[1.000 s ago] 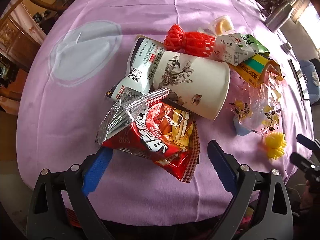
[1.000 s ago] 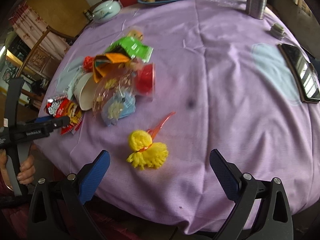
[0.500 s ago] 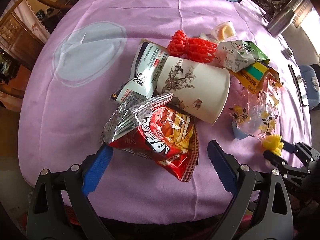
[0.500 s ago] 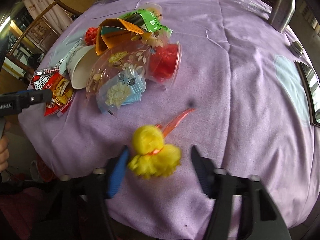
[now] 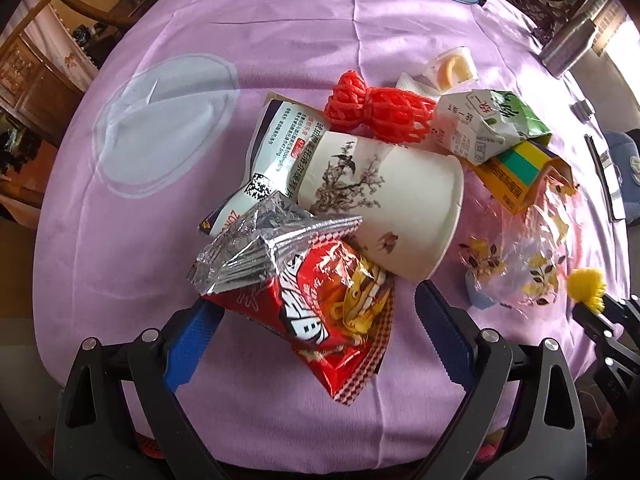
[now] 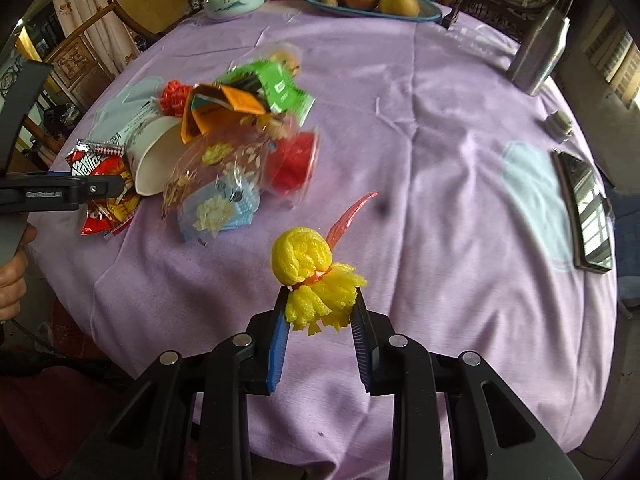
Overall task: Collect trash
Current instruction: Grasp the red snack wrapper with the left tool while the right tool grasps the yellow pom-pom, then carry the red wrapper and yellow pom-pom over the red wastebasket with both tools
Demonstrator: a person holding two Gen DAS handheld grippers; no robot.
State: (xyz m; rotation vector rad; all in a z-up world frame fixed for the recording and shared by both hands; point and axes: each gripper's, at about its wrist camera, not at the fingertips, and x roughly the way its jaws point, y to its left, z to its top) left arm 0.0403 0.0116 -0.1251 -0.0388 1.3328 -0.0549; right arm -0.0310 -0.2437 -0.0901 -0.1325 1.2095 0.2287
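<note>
The right tool [image 6: 320, 312] has just been closing and now clamps the yellow foam net [image 6: 316, 276] near the surface's [image 6: 440, 120] near edge, lifting it slightly. One piece of trash looks secured. The left tool [image 5: 312, 328] stands released, straddling the red snack bag [image 5: 320, 304] beside the paper cup [image 5: 384, 208].
</note>
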